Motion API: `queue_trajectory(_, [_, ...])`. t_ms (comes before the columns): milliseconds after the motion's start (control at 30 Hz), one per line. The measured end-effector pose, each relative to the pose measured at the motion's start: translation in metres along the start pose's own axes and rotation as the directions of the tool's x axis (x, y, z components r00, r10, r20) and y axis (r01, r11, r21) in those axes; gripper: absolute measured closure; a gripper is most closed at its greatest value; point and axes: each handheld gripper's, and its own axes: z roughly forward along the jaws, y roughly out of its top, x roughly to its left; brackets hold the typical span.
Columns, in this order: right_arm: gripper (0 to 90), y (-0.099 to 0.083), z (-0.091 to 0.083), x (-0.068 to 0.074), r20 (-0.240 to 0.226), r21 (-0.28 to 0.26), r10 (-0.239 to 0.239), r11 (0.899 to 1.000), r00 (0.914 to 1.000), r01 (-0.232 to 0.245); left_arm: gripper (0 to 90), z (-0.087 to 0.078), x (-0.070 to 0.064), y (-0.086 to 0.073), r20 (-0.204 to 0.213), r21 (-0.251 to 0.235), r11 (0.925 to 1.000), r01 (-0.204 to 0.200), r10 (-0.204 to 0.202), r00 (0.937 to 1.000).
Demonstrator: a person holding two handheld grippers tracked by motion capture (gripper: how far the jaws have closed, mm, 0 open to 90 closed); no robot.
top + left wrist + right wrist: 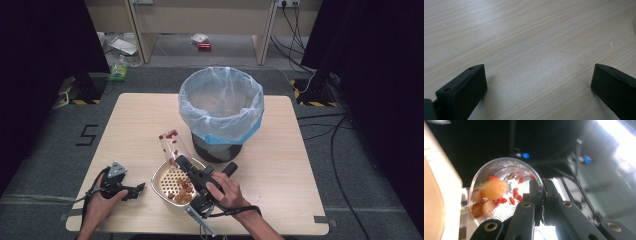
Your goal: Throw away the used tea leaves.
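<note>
A clear glass [171, 145] with red berries and pale fruit pieces stuck inside is tipped bottom-up over a white strainer bowl [161, 175]. My right gripper [181, 161] is shut on the glass rim. In the right gripper view I look up into the glass [504, 192], where an orange piece and red berries are falling out, blurred. Several pieces lie in the strainer. My left gripper [140, 188] rests on the table at the front left, open, left of the strainer. Its jaws [536, 87] stand wide apart over bare wood with nothing between them.
A dark bin lined with a clear-and-blue plastic bag [221, 105] stands at the middle back of the wooden table [280, 165], just behind the glass. Cables and clutter lie on the floor beyond the table.
</note>
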Motion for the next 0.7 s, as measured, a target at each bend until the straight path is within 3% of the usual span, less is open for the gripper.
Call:
queue_trajectory(167, [88.1, -0.003, 0.004, -0.002, 0.014, 0.021, 0.03, 0.999, 0.9995, -0.03, 0.0, 0.0, 0.0, 0.0, 0.0, 0.001, 1.0, 0.0, 0.0, 1.0])
queue_trajectory(267, [88.1, -0.004, 0.005, -0.001, -0.003, 0.038, 0.037, 0.999, 0.9993, -0.037, 0.0, 0.0, 0.0, 0.0, 0.001, 0.0, 1.0, 0.0, 0.0, 1.0])
queue_trajectory(333, [88.1, -0.006, 0.006, -0.004, -0.017, 0.053, 0.084, 0.995, 0.9963, -0.083, 0.0, 0.0, 0.0, 0.0, 0.0, 0.0, 1.0, 0.0, 0.0, 1.0])
queue_trajectory(400, [87.9, -0.007, 0.006, -0.015, -0.066, 0.064, 0.179, 0.982, 0.9816, -0.175, 0.0, 0.0, 0.0, 0.0, 0.001, 0.001, 1.0, 0.0, 0.0, 1.0])
queue_trajectory(433, [88.0, -0.008, 0.007, -0.02, -0.079, 0.066, 0.2, 0.979, 0.9766, -0.195, 0.0, 0.0, 0.0, 0.0, 0.001, 0.001, 1.0, 0.0, 0.0, 1.0])
queue_trajectory(467, [87.9, -0.009, 0.007, -0.025, -0.109, 0.076, 0.255, 0.966, 0.9607, -0.248, 0.0, 0.0, 0.0, 0.0, 0.001, 0.001, 1.0, 0.0, 0.0, 1.0])
queue_trajectory(500, [87.9, -0.011, 0.007, -0.03, -0.136, 0.096, 0.322, 0.946, 0.9369, -0.311, 0.0, 0.0, 0.0, 0.0, 0.001, 0.001, 1.0, 0.0, 0.0, 1.0])
queue_trajectory(533, [87.9, -0.013, 0.008, -0.035, -0.161, 0.109, 0.356, 0.934, 0.9207, -0.342, 0.0, 0.0, 0.0, 0.0, 0.001, 0.001, 1.0, 0.0, 0.0, 1.0])
queue_trajectory(600, [87.9, -0.016, 0.008, -0.043, -0.227, 0.146, 0.427, 0.903, 0.8752, -0.403, 0.0, 0.0, 0.0, 0.0, 0.001, 0.001, 1.0, 0.0, 0.0, 1.0])
queue_trajectory(633, [88.0, -0.016, 0.007, -0.046, -0.24, 0.155, 0.455, 0.89, 0.8578, -0.428, 0.0, 0.0, 0.0, 0.0, 0.001, 0.001, 1.0, 0.001, -0.001, 1.0])
queue_trajectory(667, [88.0, -0.016, 0.007, -0.046, -0.24, 0.155, 0.455, 0.89, 0.8578, -0.428, 0.0, 0.0, 0.0, 0.0, 0.001, 0.001, 1.0, 0.001, -0.001, 1.0])
queue_trajectory(700, [88.0, -0.02, 0.007, -0.053, -0.284, 0.188, 0.541, 0.841, 0.7913, -0.508, 0.0, 0.0, 0.0, 0.0, 0.001, 0.001, 1.0, 0.0, 0.0, 1.0])
